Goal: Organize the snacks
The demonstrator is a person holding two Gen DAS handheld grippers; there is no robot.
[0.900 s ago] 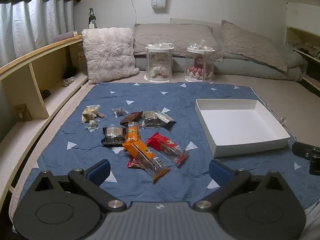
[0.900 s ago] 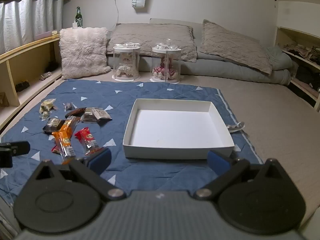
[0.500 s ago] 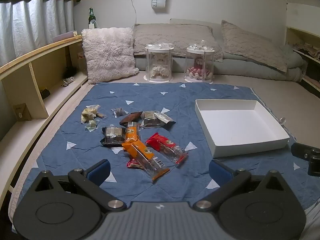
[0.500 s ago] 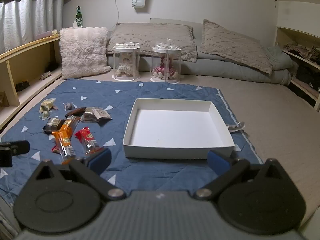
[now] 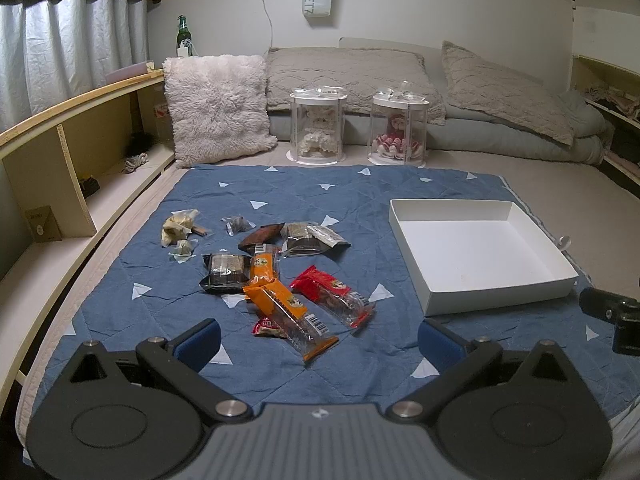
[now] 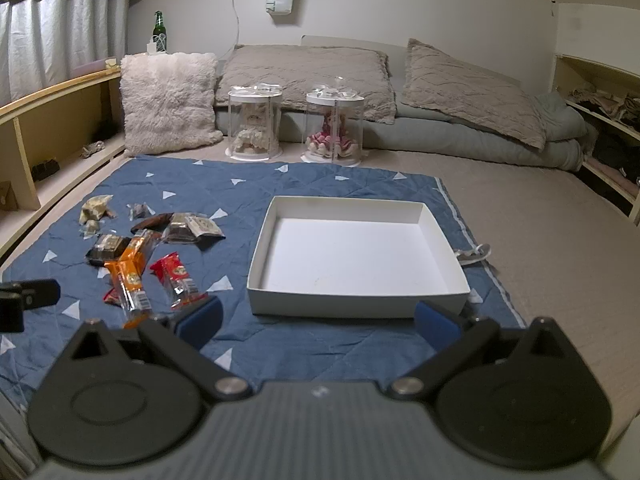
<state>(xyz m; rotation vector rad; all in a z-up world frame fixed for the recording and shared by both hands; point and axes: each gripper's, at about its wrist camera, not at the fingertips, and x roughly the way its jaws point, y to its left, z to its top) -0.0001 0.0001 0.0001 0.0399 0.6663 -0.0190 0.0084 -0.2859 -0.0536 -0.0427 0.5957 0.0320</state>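
Several wrapped snacks lie scattered on a blue quilted mat (image 5: 352, 192): an orange packet (image 5: 288, 312), a red packet (image 5: 334, 294), a black packet (image 5: 225, 270), a brown one (image 5: 260, 235) and pale candies (image 5: 178, 227). An empty white box (image 5: 496, 292) sits to their right; it also shows in the right wrist view (image 6: 356, 304). My left gripper (image 5: 318, 340) is open and empty, just short of the orange packet. My right gripper (image 6: 316, 320) is open and empty in front of the box's near wall. The snacks (image 6: 130, 276) lie to its left.
Two clear display cases with dolls (image 5: 318, 126) (image 5: 399, 128) stand beyond the mat. A fluffy pillow (image 5: 218, 108), grey cushions and bedding (image 5: 500, 92) line the back. A wooden shelf (image 5: 60, 152) runs along the left. The right gripper's edge shows in the left wrist view (image 5: 616, 316).
Almost nothing: both views have shifted very slightly, and both grippers stay open and empty.
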